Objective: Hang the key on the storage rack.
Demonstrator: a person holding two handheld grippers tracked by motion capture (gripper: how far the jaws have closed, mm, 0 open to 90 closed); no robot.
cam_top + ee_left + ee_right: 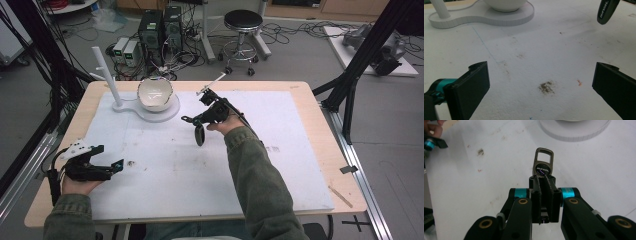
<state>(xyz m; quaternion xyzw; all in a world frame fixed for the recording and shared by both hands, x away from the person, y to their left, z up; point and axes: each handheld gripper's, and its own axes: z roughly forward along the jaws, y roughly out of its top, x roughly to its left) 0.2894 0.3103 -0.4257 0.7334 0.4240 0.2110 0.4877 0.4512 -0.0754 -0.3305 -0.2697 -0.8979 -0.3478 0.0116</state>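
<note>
Between the right gripper's (543,178) closed jaws sits a black key fob (543,165) with a metal clip loop, pinched by its lower end; the rest of its body is hidden behind the pads. From the high view the fob (199,135) hangs dark and blurred below the gripper (196,121), above the white board (280,165), detail lost. The left gripper view catches only its lettered tip (606,11), cut off at the top edge. Left gripper (111,169) rests near the board's left edge, jaws wide apart, nothing between them. Bowl (155,94) on a white stand (165,114) with a post (107,75) lies beyond; bare board between and right.
</note>
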